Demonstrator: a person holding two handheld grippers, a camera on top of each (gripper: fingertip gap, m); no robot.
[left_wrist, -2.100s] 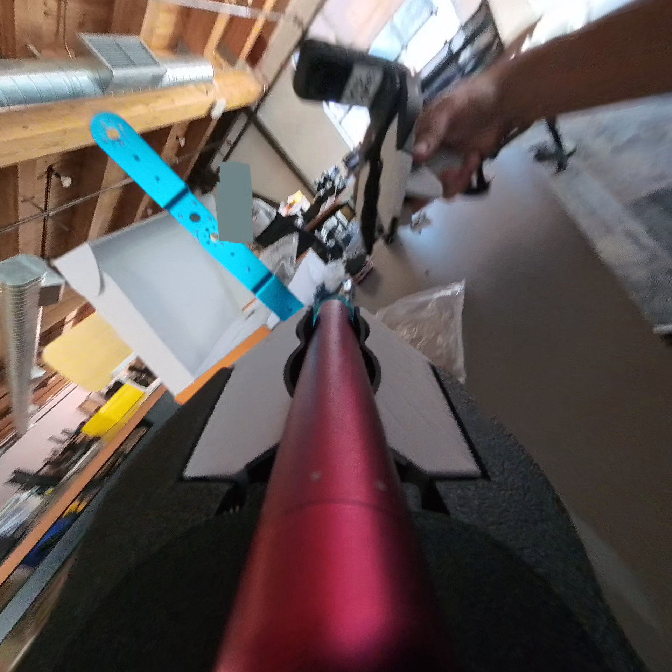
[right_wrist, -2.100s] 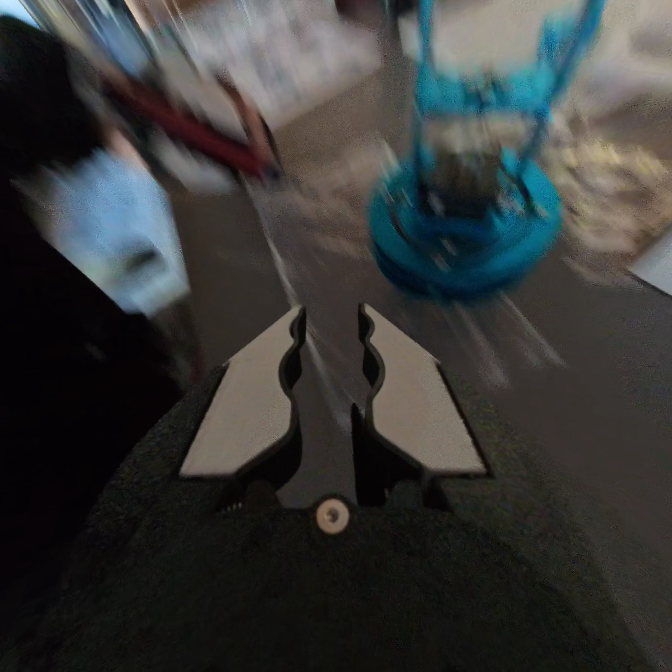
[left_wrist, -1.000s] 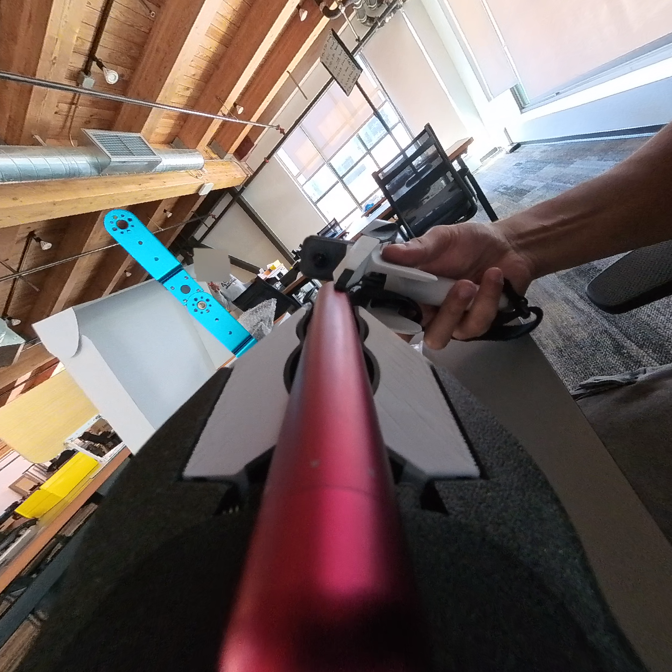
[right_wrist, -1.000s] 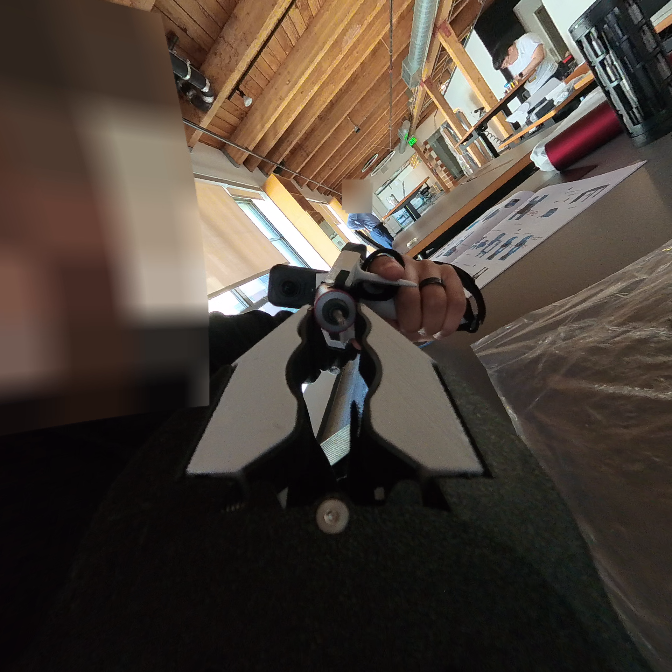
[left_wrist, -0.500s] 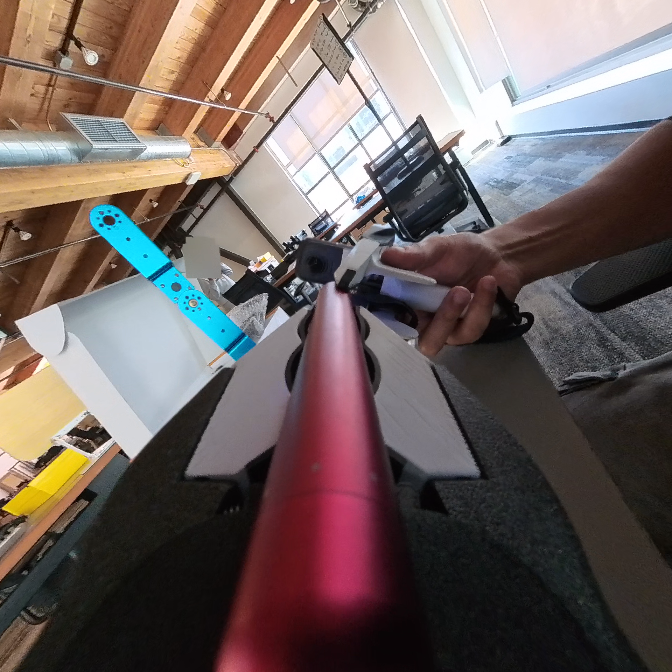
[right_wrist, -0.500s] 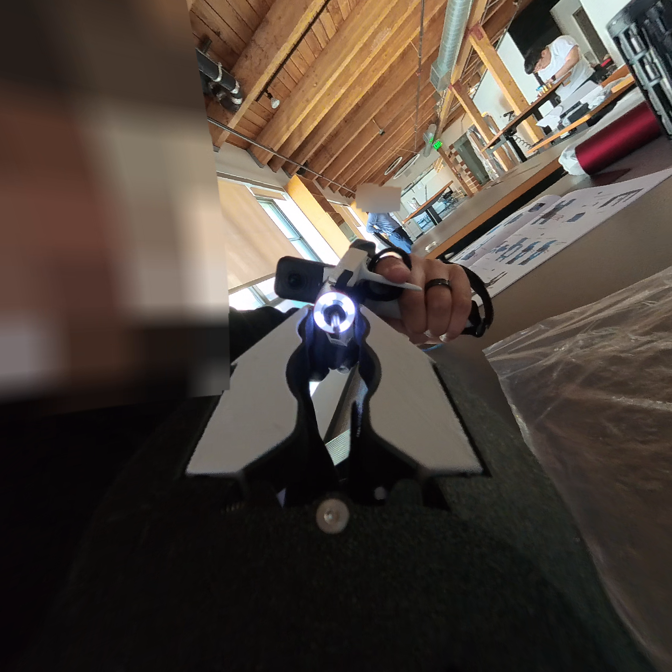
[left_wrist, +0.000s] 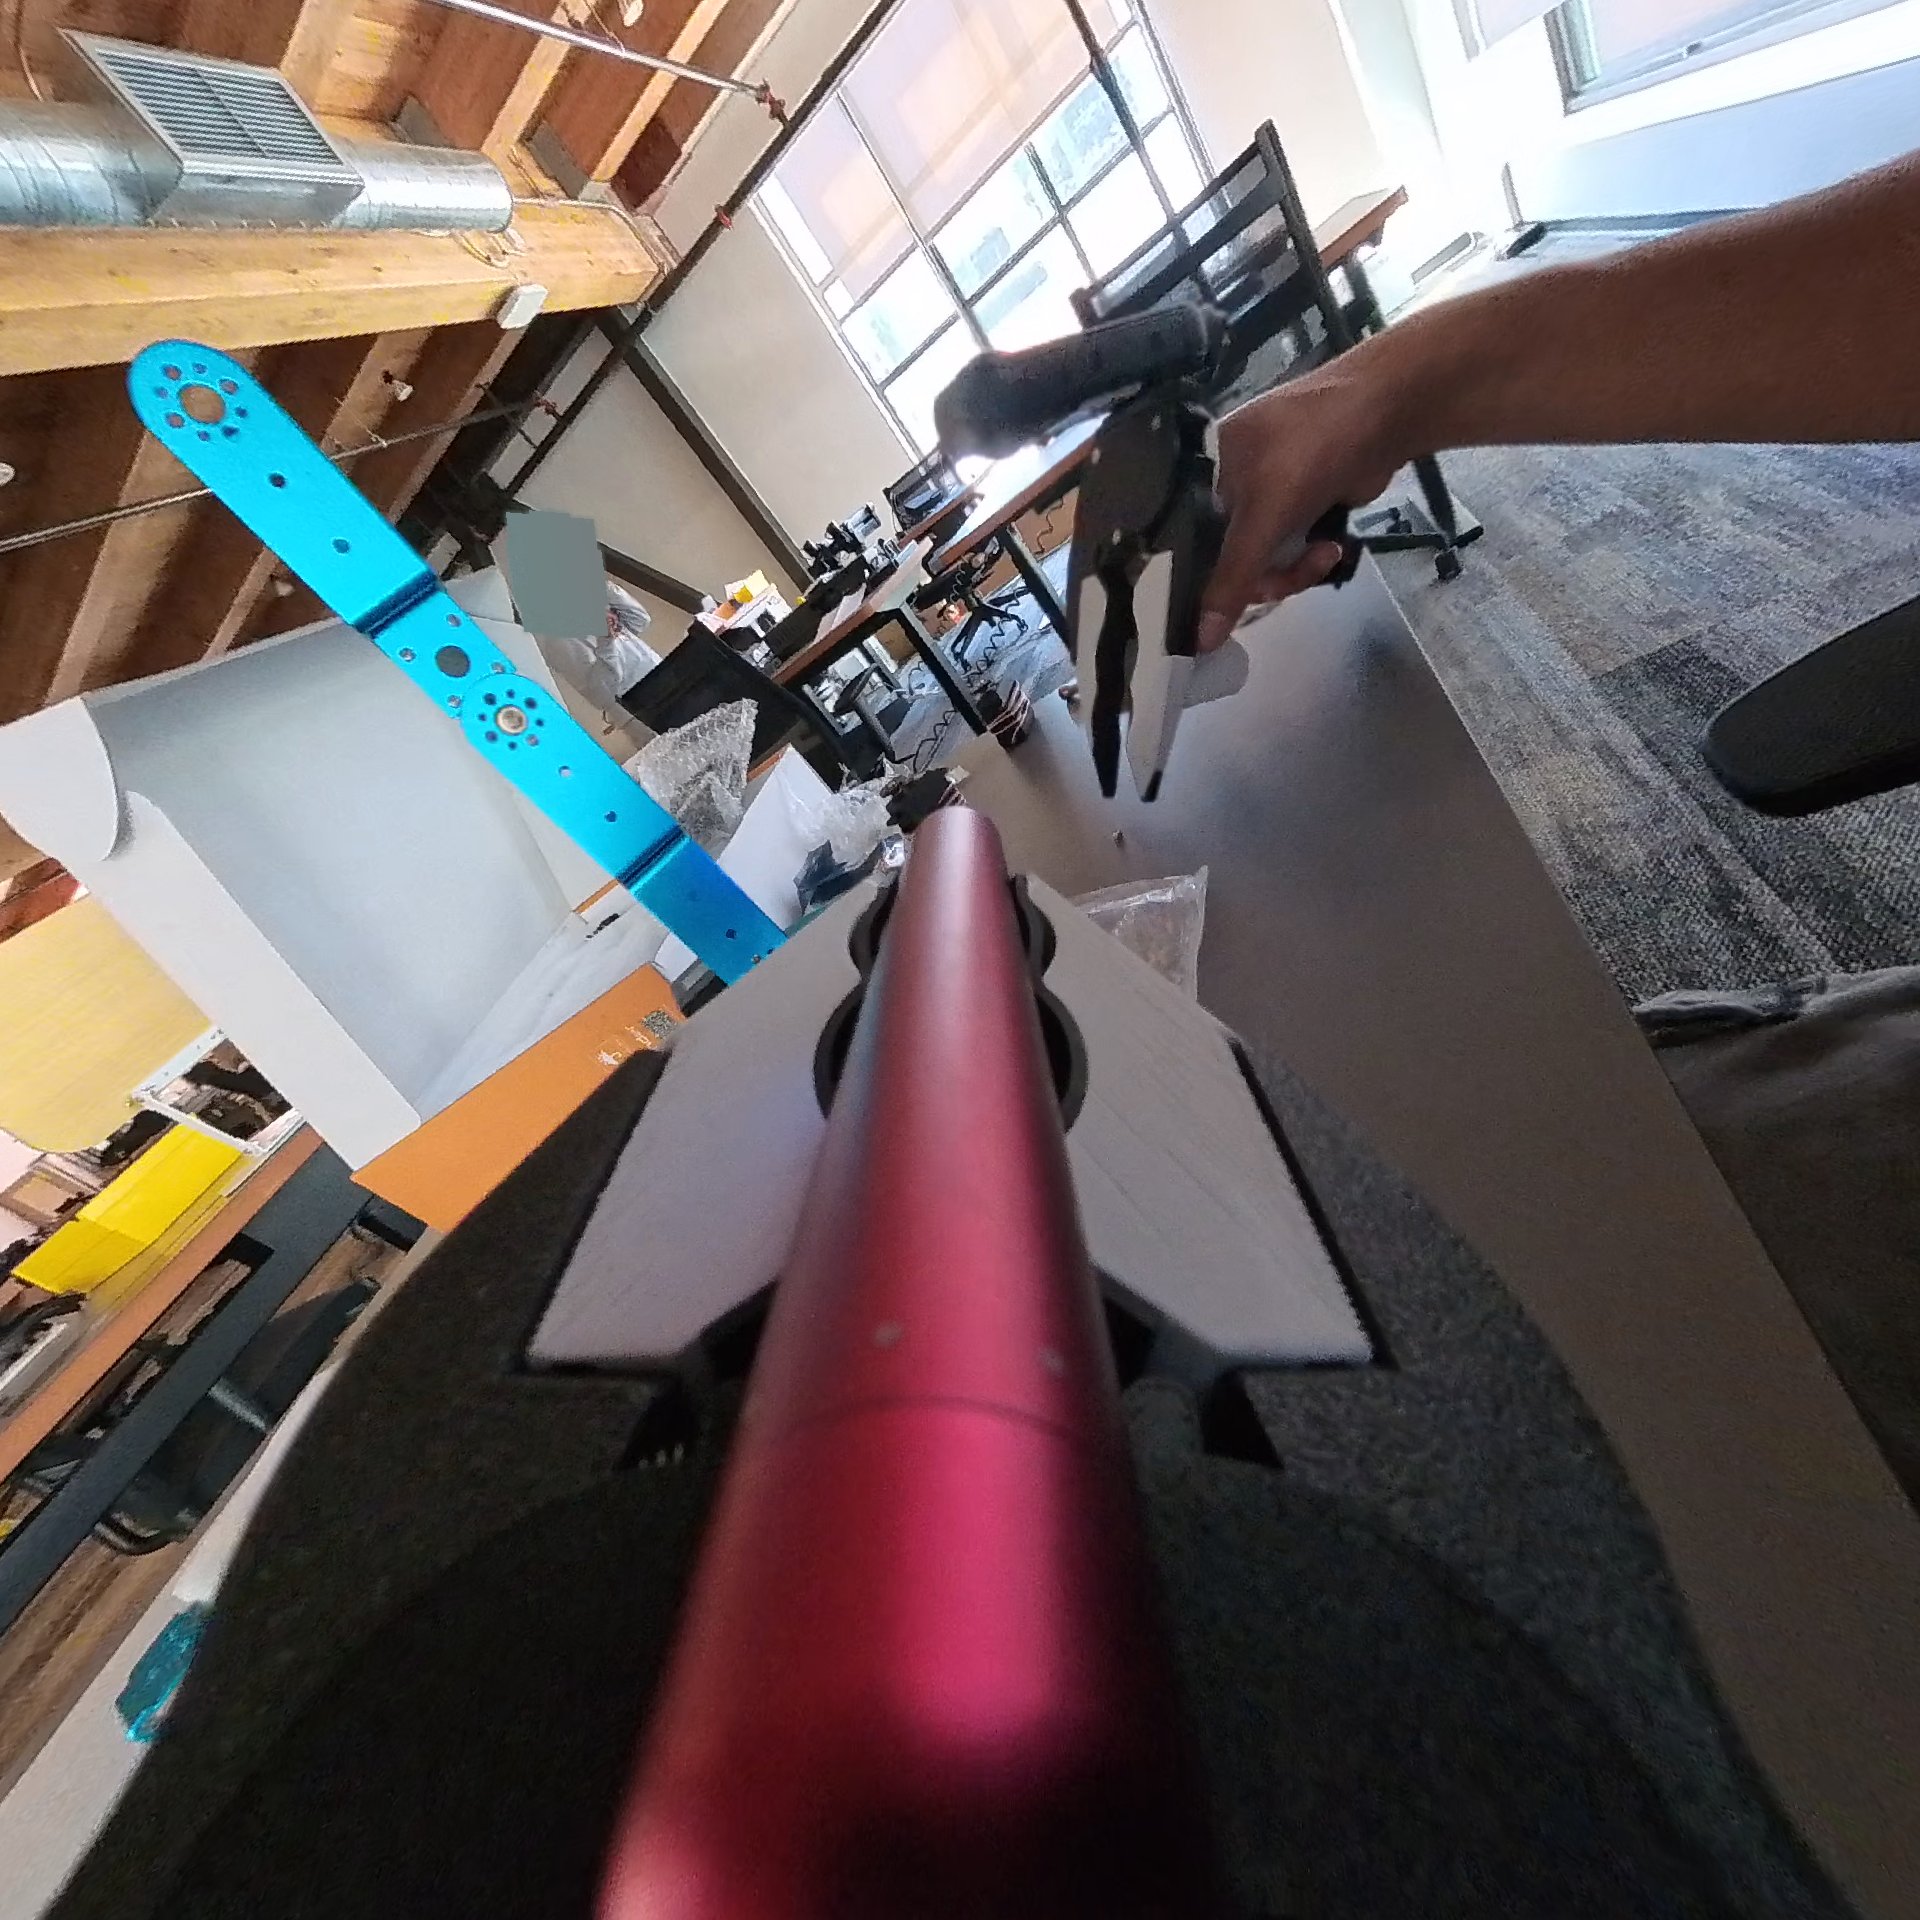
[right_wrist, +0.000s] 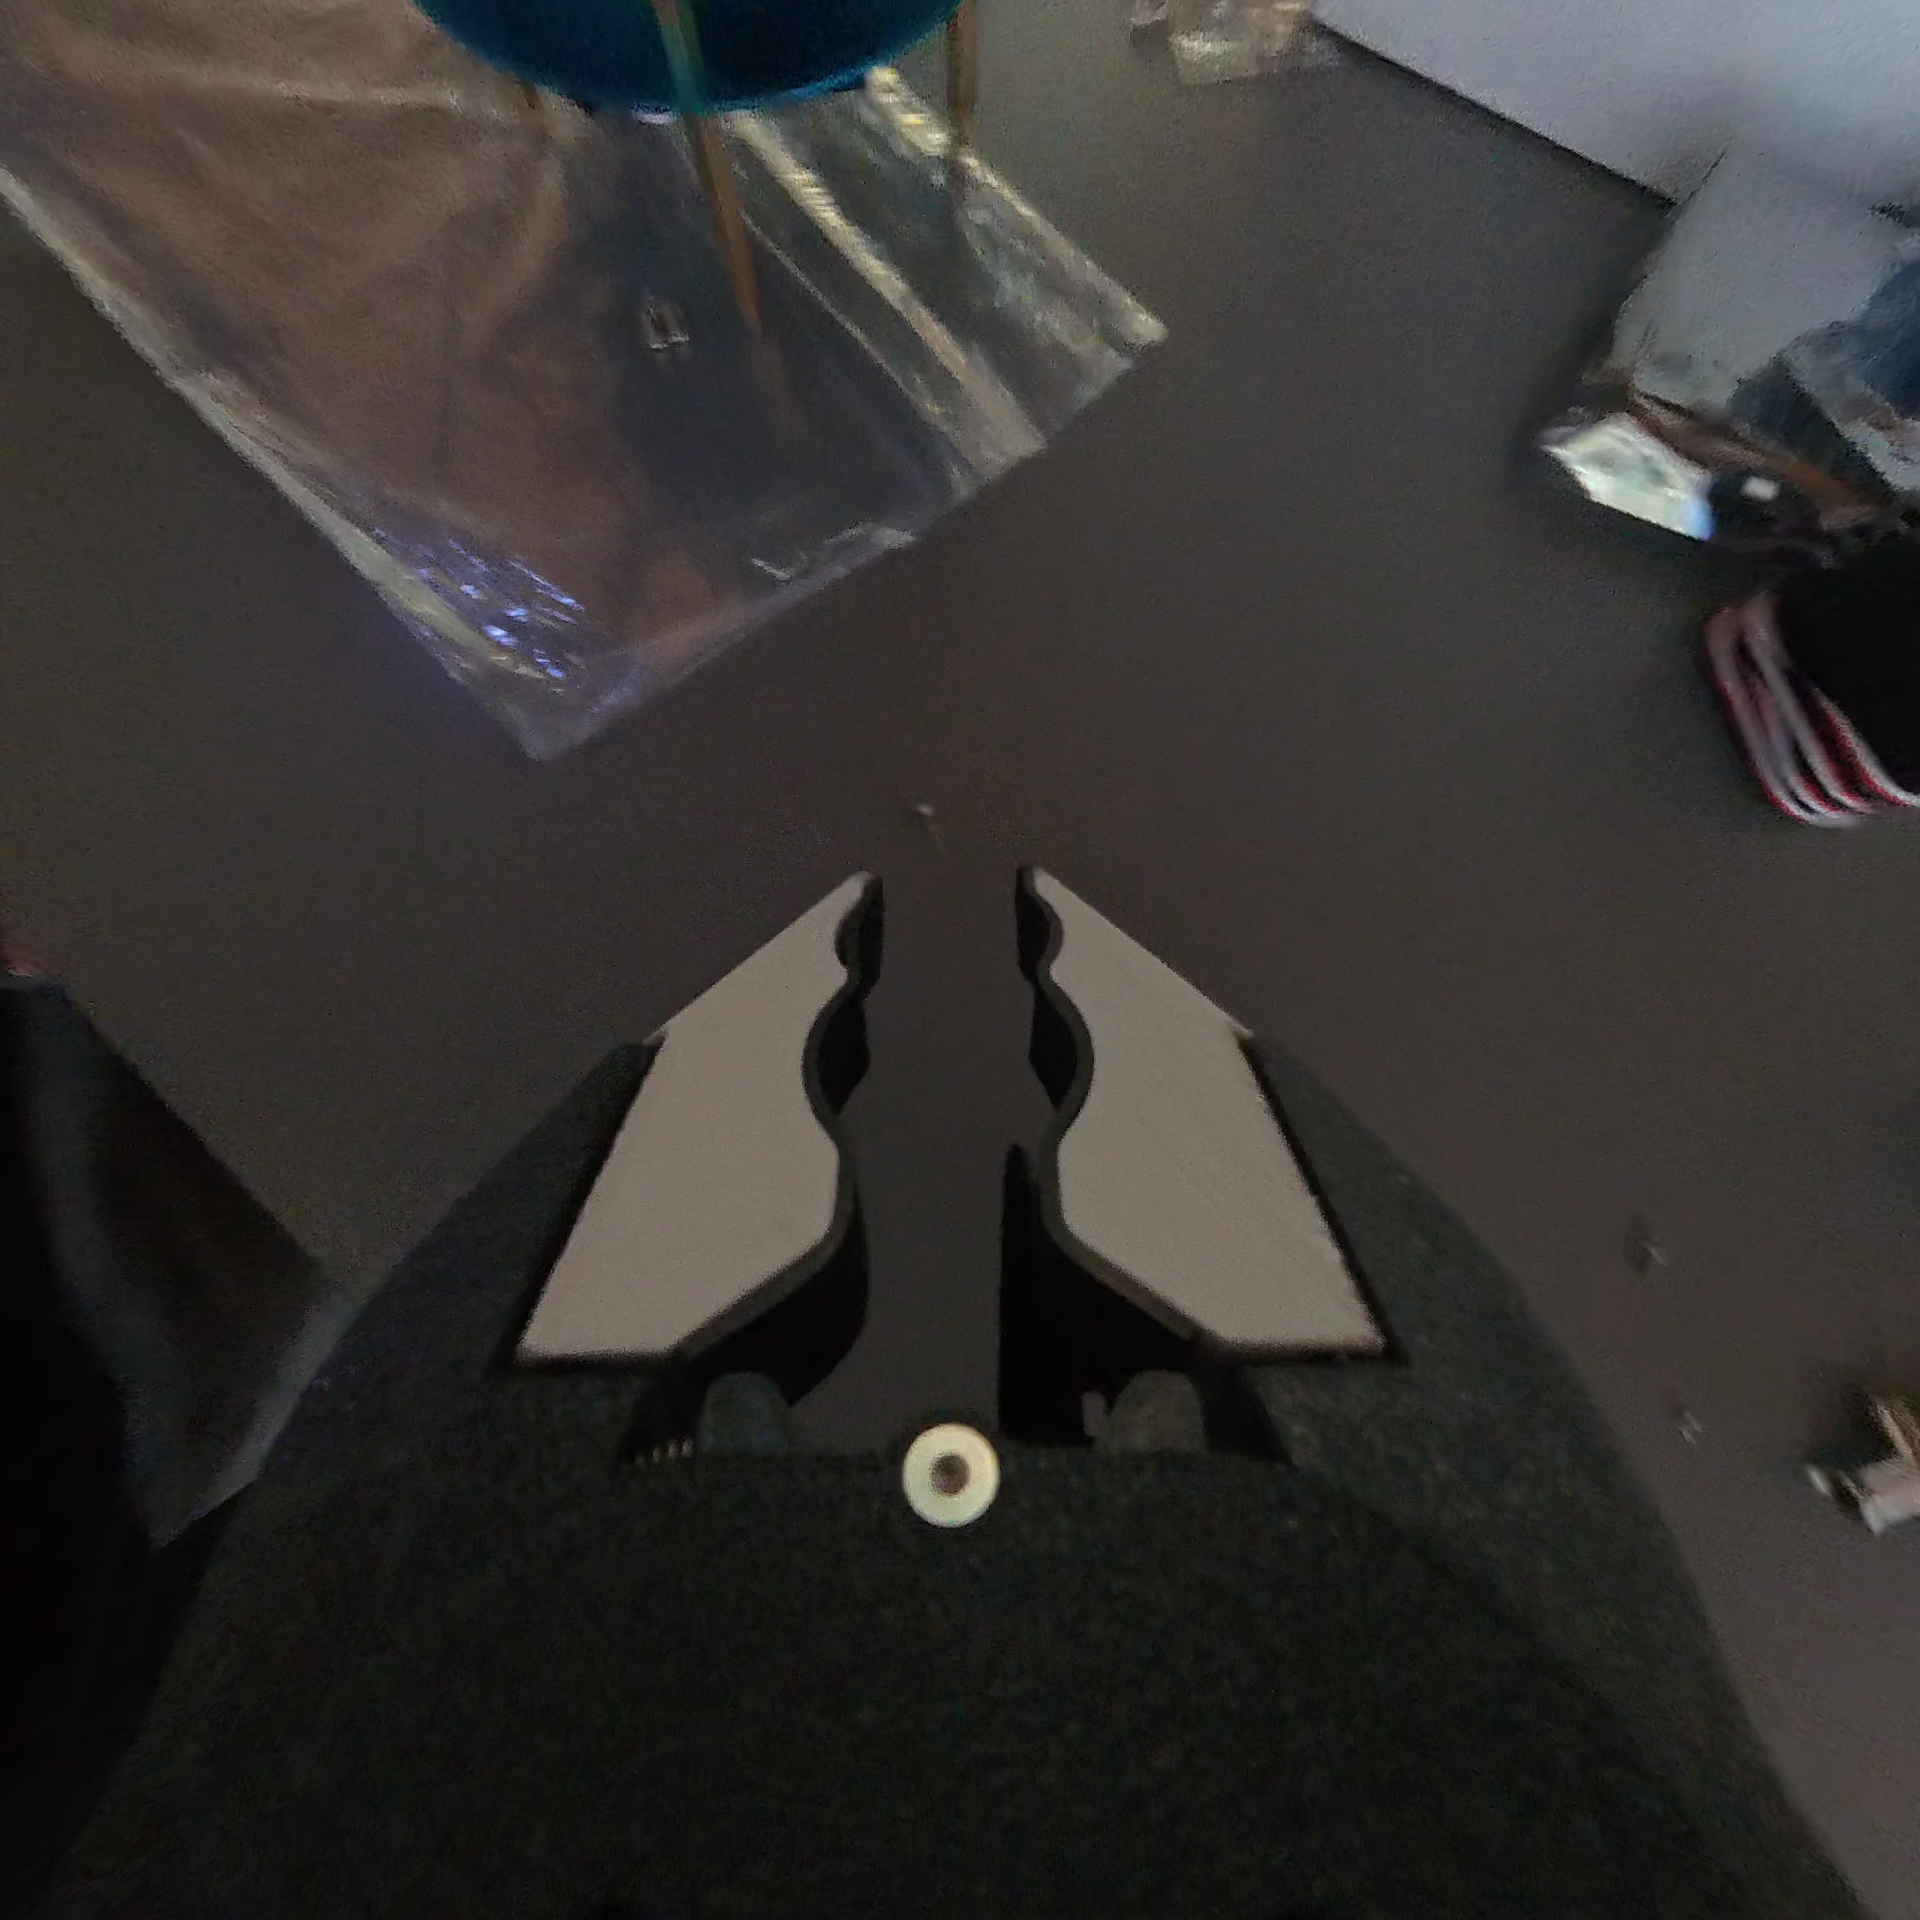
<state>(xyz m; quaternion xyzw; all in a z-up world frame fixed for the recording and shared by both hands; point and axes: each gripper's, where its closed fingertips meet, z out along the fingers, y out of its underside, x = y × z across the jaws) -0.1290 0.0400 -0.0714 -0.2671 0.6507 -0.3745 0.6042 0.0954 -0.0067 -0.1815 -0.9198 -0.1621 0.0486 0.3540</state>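
My left gripper (left_wrist: 951, 914) is shut on a red metal tool handle (left_wrist: 935, 1299) that runs forward between its fingers and past the tips. My right gripper (right_wrist: 948, 894) is open and empty. It points down at the dark table (right_wrist: 1351, 831), just short of a tiny screw (right_wrist: 925, 816). In the left wrist view the right gripper (left_wrist: 1127, 774) hangs tips-down over the table (left_wrist: 1455, 935), held by a hand (left_wrist: 1278, 499), a little beyond the tool's end. A small speck (left_wrist: 1117, 834) lies under its tips.
A blue perforated metal arm (left_wrist: 416, 623) rises in front of an open white box (left_wrist: 260, 831). A clear plastic bag (right_wrist: 582, 416) lies under a blue round base (right_wrist: 707, 42). Red-and-white cables (right_wrist: 1808, 717) and a small metal part (right_wrist: 1870, 1475) lie at the right. Table edge at right (left_wrist: 1558, 935). Tip to tip, the grippers are about 25 centimeters apart.
My right gripper has left the red tool's tip, swung down to face the table, and its jaws stand open and empty. My left gripper still holds the tool and has turned slightly.
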